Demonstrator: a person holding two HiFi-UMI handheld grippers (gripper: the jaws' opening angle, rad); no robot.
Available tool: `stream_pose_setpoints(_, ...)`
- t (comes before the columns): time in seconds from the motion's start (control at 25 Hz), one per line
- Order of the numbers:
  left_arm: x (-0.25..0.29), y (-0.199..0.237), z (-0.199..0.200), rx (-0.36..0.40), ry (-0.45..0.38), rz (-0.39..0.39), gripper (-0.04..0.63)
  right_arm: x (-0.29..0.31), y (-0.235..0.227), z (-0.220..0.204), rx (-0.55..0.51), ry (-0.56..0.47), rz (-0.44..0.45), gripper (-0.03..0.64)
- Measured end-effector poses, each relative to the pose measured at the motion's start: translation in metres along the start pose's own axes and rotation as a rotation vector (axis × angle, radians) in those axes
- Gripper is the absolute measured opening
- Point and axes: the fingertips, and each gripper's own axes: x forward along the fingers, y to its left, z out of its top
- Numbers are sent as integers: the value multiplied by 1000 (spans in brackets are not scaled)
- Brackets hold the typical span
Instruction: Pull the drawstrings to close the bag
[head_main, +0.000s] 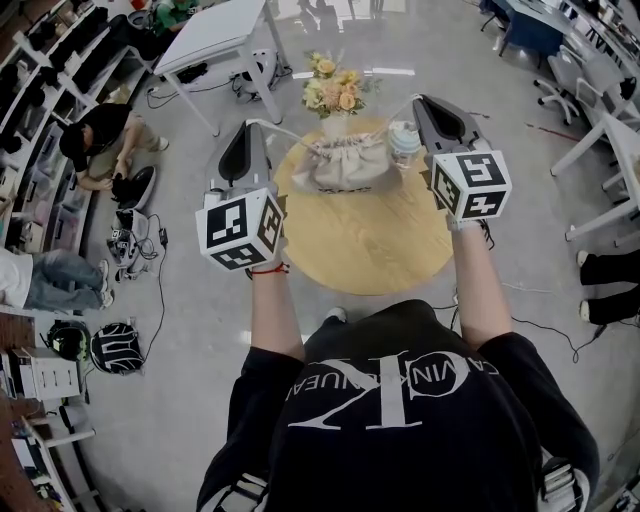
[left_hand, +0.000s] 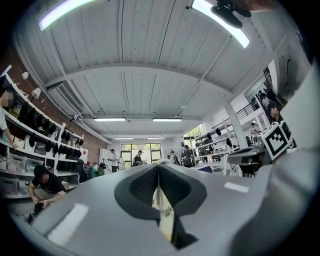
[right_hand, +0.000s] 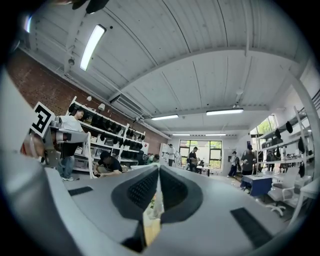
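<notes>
Your bag (head_main: 345, 162) is soft beige cloth, creased and matt, with smooth white cord drawstrings (head_main: 285, 133). The round counter (head_main: 370, 245) under it is pale wood with a dull finish. Your left gripper (head_main: 252, 123) and right gripper (head_main: 420, 98) are matt grey plastic, their pads (left_hand: 141, 186) black and finely ribbed. The grey floor (head_main: 200, 350) is polished and shiny.

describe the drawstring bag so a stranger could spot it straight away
Find the round wooden table on the grey floor. On its far half, in front of the flowers and left of a small bottle, sits the bag. It alone is soft, beige and puckered, with white drawstrings leading out to the left gripper and right gripper.
</notes>
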Motion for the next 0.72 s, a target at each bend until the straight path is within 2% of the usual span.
stream_pose_setpoints(0.72, 0, 4, 7, -11, -38, 19, 15, -3, -4, 5, 6, -40, -5, 18)
